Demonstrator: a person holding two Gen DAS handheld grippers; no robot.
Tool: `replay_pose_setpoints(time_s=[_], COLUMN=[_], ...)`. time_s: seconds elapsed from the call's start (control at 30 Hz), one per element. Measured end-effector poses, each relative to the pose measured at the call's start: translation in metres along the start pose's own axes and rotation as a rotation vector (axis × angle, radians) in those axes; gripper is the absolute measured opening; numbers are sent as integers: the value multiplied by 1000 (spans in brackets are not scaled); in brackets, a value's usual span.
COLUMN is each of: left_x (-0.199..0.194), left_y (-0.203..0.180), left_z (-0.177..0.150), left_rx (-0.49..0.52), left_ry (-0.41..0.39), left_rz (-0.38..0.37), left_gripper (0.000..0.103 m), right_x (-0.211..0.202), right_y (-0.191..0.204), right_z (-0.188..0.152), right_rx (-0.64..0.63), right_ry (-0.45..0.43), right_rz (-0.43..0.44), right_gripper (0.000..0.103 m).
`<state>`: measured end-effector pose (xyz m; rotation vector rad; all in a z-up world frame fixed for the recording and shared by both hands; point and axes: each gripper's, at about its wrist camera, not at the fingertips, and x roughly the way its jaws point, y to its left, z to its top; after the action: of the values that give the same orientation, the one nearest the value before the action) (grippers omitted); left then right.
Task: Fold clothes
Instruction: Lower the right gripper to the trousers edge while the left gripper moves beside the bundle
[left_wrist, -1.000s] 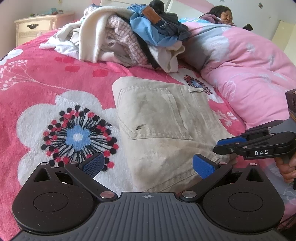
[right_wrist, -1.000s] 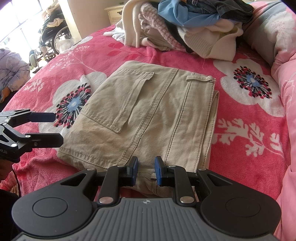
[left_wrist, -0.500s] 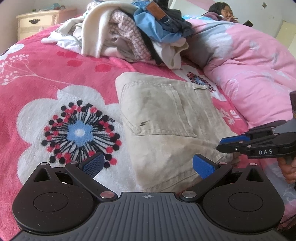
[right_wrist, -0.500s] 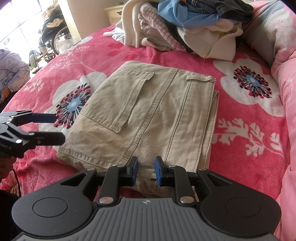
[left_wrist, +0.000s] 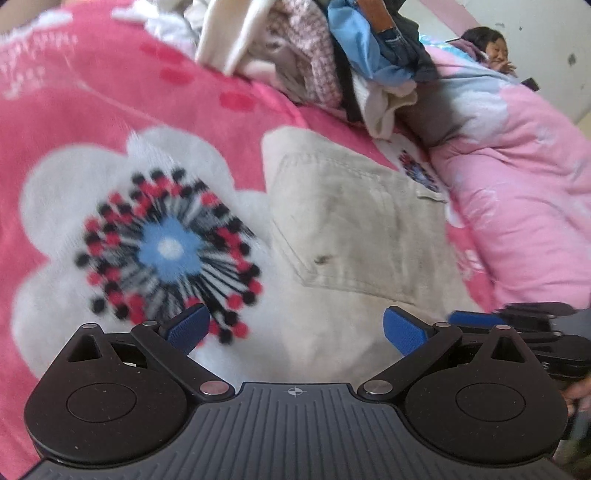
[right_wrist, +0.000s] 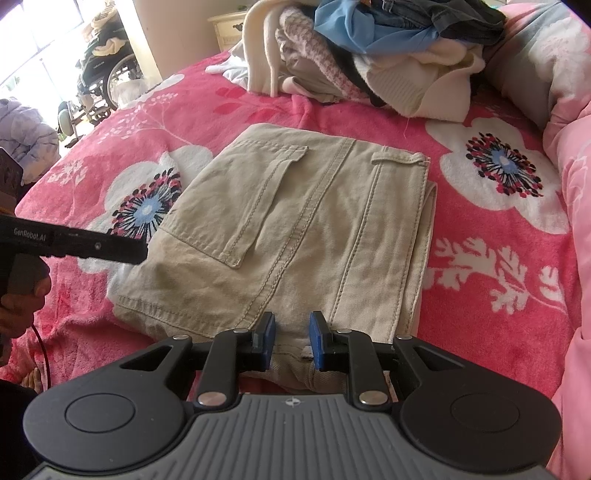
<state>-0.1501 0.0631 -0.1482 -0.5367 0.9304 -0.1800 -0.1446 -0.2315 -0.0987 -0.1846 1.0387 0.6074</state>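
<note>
Folded khaki cargo trousers (right_wrist: 295, 229) are seen laid flat on a pink floral blanket (right_wrist: 498, 258), centre of the right wrist view, w/ a flap pocket on the left half and a seam down the middle. No box or basket is seen; loose clothes are heaped in a pile (right_wrist: 369, 55) at top centre, behind the trousers and apart from them: cream knit, pink-white tweed, blue shirt, dark jeans.

Right gripper (right_wrist: 291, 338): blue pads are set a narrow gap apart at the near edge of the trousers, bottom centre. Khaki cloth is seen bunched in the gap, but whether it is pinched can't be told. Left gripper (left_wrist: 293, 326): fingers are spread wide, nothing between the pads; it is held over the near left corner of the trousers (left_wrist: 362, 236), where the blanket's white flower (left_wrist: 166, 247) meets the cloth.

Only in the right wrist view: a wheelchair (right_wrist: 107, 70) by the window at upper left, a cream nightstand (right_wrist: 229, 27) at top, the left gripper's black arm (right_wrist: 74, 243) at mid left w/ a hand (right_wrist: 18, 302) on its grip. Only in the left wrist view, which is blurred: a pink quilt (left_wrist: 517, 177) at right, a person (left_wrist: 487, 48) lying at upper right, and the right gripper's fingertips (left_wrist: 469, 317) at lower right, by the trousers' near edge
</note>
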Motion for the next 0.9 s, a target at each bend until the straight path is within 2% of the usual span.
replay_pose_setpoints(time_s=[0.13,0.37,0.5,0.7,0.8,0.83,0.9], left_x=[4,1,5,10,9,10,9], left_y=[4,7,3,-1,-1,-2,-4], left_z=[-3,-14,-16,-17,-22,-23,-27], left_rx=[-20,-90,-68,-30,-50,-56,-47], left_ry=[30,48,60,75,74,75,58], left_rz=[-44,-187,-171,-200,-246,-260,-261], left_gripper=[98,97,97,97,97,97,97], right_x=[0,-6,-11,-15,-15,-15,-11], right_y=[2,3,-1,-6,3,9,23], right_z=[3,11,16,31,50,58,76], right_rx=[0,6,34,126,108,93,53], right_ry=[1,-37,-63,-83,-84,-83,-74], right_rz=[-12,-15,-9,8,54,69,111], right_gripper=[24,35,36,42,44,48,49])
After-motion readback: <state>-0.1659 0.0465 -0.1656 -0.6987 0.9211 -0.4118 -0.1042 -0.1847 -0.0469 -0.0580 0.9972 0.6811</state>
